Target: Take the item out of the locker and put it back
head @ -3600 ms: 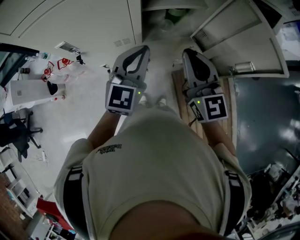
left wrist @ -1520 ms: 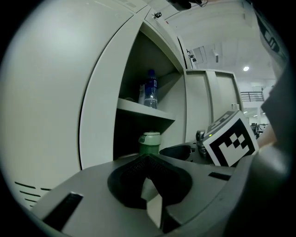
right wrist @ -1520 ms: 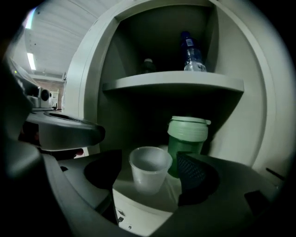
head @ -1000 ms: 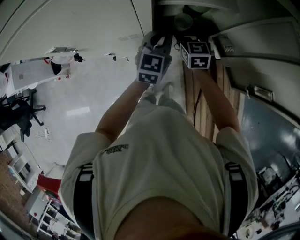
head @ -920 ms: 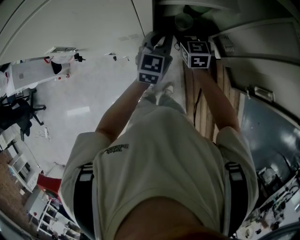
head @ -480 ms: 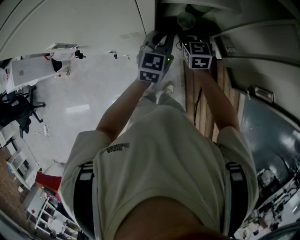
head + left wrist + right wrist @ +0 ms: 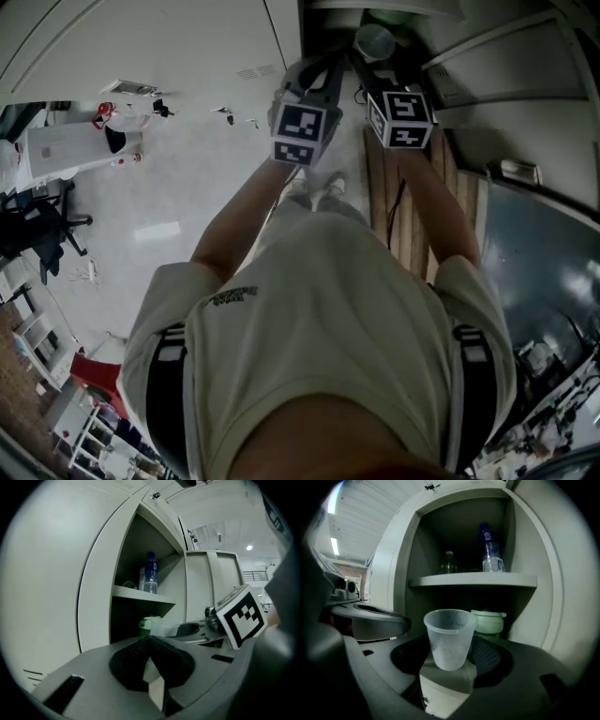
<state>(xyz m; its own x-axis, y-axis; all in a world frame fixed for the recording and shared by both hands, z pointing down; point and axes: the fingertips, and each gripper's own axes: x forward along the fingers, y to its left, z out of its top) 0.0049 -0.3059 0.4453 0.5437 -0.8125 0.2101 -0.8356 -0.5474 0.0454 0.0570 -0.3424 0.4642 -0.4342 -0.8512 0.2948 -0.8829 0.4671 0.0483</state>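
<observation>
Left gripper (image 7: 150, 640) is up front, fingers pinched together on nothing. Beside it, the right gripper (image 7: 452, 654) has its fingers clamped on a clear plastic cup (image 7: 450, 630), just outside the open locker (image 7: 543, 620). Behind the cup sits a green tub (image 7: 489, 622). Bottles (image 7: 492, 559) stand on the shelf (image 7: 473, 580) above.

The person wears a loose, pale beige short-sleeved T-shirt (image 7: 319, 319) with a small dark print (image 7: 232, 296) on the chest, black straps (image 7: 167, 375) at both shoulders and light shoes (image 7: 321, 190). The left gripper (image 7: 150, 641) and right gripper (image 7: 450, 654) are grey shells with dark mesh pads, each carrying a white cube (image 7: 302, 134) with black square markers.
</observation>
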